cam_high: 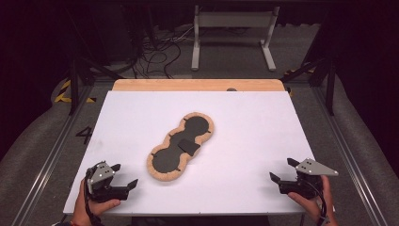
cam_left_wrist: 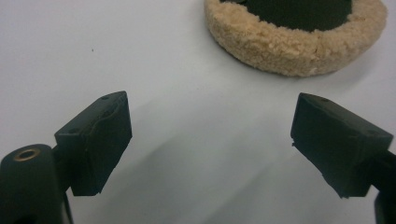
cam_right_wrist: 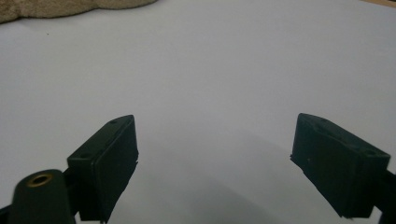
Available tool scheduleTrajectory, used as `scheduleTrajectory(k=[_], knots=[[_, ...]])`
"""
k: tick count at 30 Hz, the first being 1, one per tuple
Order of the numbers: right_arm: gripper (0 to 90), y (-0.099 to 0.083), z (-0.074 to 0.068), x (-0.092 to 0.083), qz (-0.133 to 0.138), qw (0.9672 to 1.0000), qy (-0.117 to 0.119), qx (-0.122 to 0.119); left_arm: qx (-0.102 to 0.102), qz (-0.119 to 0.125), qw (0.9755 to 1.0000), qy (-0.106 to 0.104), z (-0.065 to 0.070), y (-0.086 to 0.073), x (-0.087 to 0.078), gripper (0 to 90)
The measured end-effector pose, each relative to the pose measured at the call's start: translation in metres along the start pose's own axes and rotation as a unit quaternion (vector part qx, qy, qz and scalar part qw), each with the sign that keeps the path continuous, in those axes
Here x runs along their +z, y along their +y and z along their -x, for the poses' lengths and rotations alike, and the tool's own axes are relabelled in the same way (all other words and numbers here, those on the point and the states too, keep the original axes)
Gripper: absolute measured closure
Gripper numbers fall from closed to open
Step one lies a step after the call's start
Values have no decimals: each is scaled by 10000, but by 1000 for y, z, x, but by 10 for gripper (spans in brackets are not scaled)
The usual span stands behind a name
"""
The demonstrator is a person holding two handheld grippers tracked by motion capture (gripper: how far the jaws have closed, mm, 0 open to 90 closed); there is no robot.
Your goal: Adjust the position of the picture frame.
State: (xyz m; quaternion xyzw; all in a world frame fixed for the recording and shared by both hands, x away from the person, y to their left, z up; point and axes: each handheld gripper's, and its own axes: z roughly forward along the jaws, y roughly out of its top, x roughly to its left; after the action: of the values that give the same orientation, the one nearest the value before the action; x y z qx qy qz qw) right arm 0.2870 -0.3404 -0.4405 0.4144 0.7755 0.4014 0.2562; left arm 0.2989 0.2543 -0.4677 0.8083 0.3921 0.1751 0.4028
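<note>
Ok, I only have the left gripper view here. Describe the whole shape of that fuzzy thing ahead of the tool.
Observer: It's a pad shaped like a figure eight, with two black rounds inside a tan fuzzy rim, lying slantwise mid-table.
Operator: Tell me what's at its waist.
Observer: A small black flap lies across the narrow middle.
Operator: Now report the right tool.
Observer: The right tool is open and empty, near the table's near right corner, well apart from the pad.
</note>
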Motion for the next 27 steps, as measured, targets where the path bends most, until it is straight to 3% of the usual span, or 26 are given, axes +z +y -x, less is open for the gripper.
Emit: scheduleTrajectory(k=[5,6,14,21,23,27], knots=[[147,1,0,2,-34,10000,56,35,84,-17,10000,-51,3,1,2,144],[150,3,0,3,-32,9999,120,83,204,-72,9998,-46,4,1,2,144],[217,15,-6,18,-110,9994,307,78,239,-43,9997,-68,9,0,-2,156],[316,42,-15,29,136,9983,541,151,341,-179,9992,-107,18,0,2,188],[350,51,-19,35,173,9978,635,114,323,-175,9991,-210,18,1,3,187],[353,72,-30,51,297,9959,854,51,310,-179,9990,-257,21,3,6,182]])
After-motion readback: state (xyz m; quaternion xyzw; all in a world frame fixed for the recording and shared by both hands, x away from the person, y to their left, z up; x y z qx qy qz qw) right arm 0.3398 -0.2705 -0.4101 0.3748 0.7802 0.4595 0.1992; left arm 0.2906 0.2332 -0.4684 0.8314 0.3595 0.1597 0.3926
